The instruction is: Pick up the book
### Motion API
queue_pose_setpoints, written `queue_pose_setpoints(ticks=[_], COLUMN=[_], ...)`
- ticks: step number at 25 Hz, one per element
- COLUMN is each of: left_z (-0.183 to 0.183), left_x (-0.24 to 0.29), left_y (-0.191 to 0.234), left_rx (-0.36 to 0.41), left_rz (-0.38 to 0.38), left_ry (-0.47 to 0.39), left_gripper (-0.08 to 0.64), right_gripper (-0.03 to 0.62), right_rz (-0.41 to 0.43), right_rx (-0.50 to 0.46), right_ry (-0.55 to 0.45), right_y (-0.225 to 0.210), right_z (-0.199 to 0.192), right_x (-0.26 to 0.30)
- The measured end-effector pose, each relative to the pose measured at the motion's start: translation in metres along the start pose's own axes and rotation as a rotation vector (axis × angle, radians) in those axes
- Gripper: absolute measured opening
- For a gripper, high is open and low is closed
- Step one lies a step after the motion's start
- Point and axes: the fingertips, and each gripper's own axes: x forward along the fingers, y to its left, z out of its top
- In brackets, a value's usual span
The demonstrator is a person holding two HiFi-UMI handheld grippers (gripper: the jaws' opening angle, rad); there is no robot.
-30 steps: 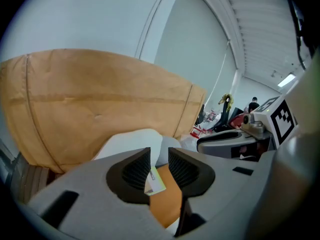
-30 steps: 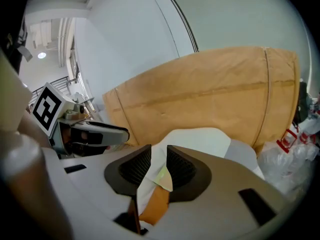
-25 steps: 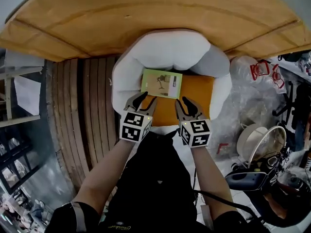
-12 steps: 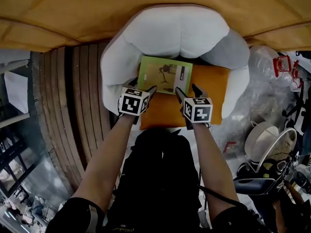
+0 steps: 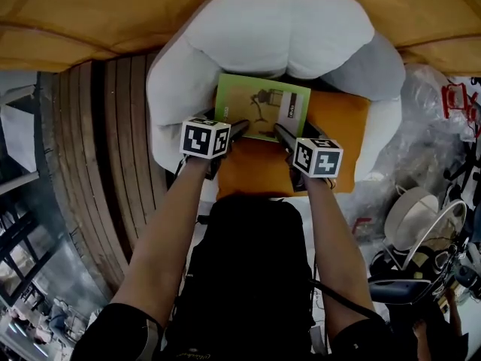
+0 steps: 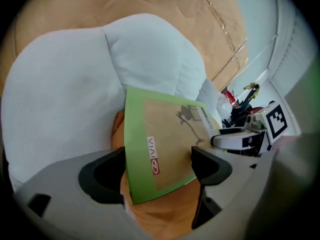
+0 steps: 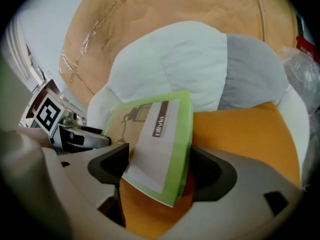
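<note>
A green-bordered book (image 5: pixel 261 110) lies flat on an orange seat cushion (image 5: pixel 342 130) in a white padded armchair (image 5: pixel 278 36). My left gripper (image 5: pixel 236 129) is at the book's near left corner and my right gripper (image 5: pixel 284 132) at its near right corner. Both have just been opening their jaws. In the left gripper view the book (image 6: pixel 160 139) has its corner between the wide jaws of the left gripper (image 6: pixel 157 171), not pressed. In the right gripper view the book (image 7: pixel 157 139) likewise lies between the spread jaws of the right gripper (image 7: pixel 157 173).
Wooden slats (image 5: pixel 113 149) run along the chair's left side. Clear plastic bags (image 5: pixel 432 126), a white round basin (image 5: pixel 409 216) and dark clutter sit at the right. A tan sheet (image 5: pixel 90 13) lies behind the chair.
Both grippers have come down and forward to the book's near corners. Their jaws have gone from nearly shut to wide open around those corners.
</note>
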Motion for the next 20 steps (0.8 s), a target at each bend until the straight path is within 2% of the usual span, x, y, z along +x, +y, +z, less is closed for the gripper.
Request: queue_pose_setpoints(ticks=[3, 7, 11, 15, 20], left_z=[-0.004, -0.008, 0.008, 0.048, 0.096], left_x=[0.000, -0.011, -0.041, -0.103, -0.203], left_y=[-0.006, -0.013, -0.028, -0.065, -0.139], left_rx=[0.006, 0.026, 0.062, 0.105, 0.169], left_rz=[0.011, 0.036, 0.057, 0.061, 0.083], left_ry=[0.007, 0.016, -0.010, -0.084, -0.201], left_gripper=[0.405, 0.405, 0.405, 0.404, 0.403], right_gripper=[0.367, 0.367, 0.367, 0.367, 0.367], right_rz=[-0.027, -0.048, -0.056, -0.059, -0.057], right_rx=[0.015, -0.022, -0.043, -0.061, -0.091], right_ry=[-0.022, -0.002, -0.034, -0.118, -0.246], right_y=[0.003, 0.009, 0.025, 0.053, 0.091], right_z=[-0.001, -0.003, 0.015, 0.058, 0.113], right_x=[-0.002, -0.013, -0.041, -0.104, -0.219])
